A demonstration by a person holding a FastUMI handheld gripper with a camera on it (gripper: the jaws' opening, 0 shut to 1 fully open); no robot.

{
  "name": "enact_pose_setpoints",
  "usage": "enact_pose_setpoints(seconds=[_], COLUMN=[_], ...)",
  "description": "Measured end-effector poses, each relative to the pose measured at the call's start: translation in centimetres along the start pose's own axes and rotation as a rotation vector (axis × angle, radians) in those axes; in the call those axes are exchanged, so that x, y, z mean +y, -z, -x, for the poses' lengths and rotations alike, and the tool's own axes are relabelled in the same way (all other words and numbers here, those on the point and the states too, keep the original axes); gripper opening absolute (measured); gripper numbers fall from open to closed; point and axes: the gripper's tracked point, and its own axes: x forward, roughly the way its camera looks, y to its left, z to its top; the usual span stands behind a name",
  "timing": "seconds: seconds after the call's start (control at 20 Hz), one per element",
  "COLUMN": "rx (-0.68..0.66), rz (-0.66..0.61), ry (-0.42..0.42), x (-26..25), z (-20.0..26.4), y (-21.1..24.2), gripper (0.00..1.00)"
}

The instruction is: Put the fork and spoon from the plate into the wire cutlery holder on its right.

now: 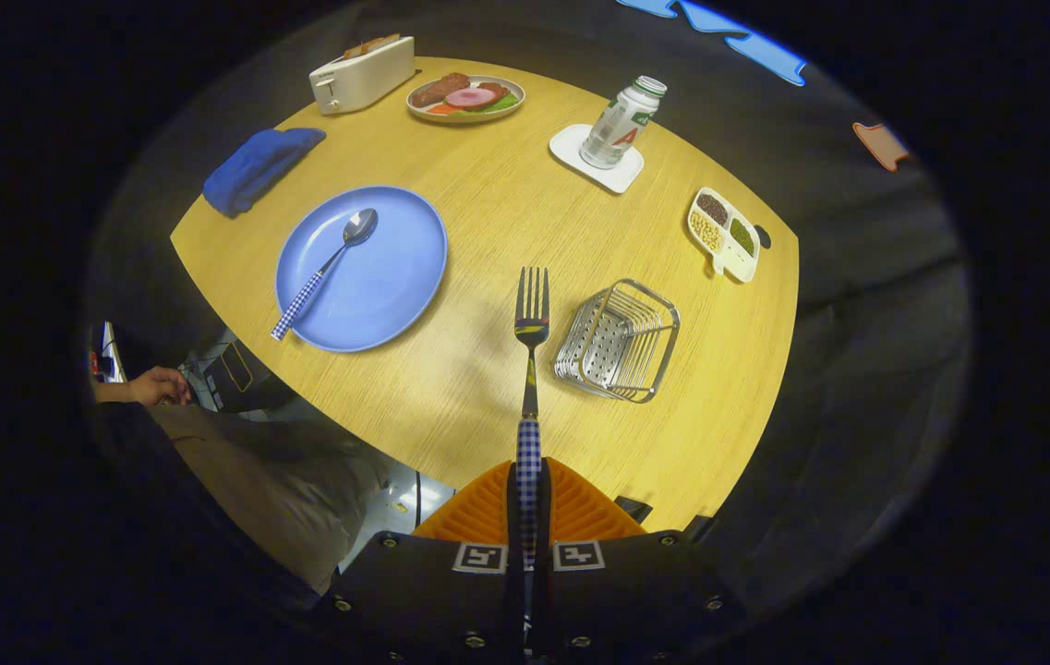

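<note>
Fork (531,342), a metal one with blue-checked handle, is clamped by its handle in the gripper (529,503), tines forward above the wooden bench (488,231). Just right of the tines is the wire cutlery holder (619,340); lowering it in seems next. Matching spoon (326,270) lies on the round blue plate (395,277) beyond.

blue plate (386,277), checked-handled fork (530,369) — yellow table (506,203)

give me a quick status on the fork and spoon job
Gripper shut on fork, held above table. Spoon on blue plate. Wire holder just right of fork tines, unobstructed.
</note>
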Motion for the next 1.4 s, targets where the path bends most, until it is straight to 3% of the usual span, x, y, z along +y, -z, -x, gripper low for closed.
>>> enact_pose_setpoints(seconds=[0.5, 0.65, 1.4], rx=[0.110, 0.166, 0.342], rz=[-0.035, -0.035, 0.002], ry=[-0.005, 0.043, -0.044], x=[-5.0, -7.4, -8.0], z=[0.6, 0.6, -3.0], y=[1.2, 1.2, -0.7], gripper=[0.04, 0.04, 0.04])
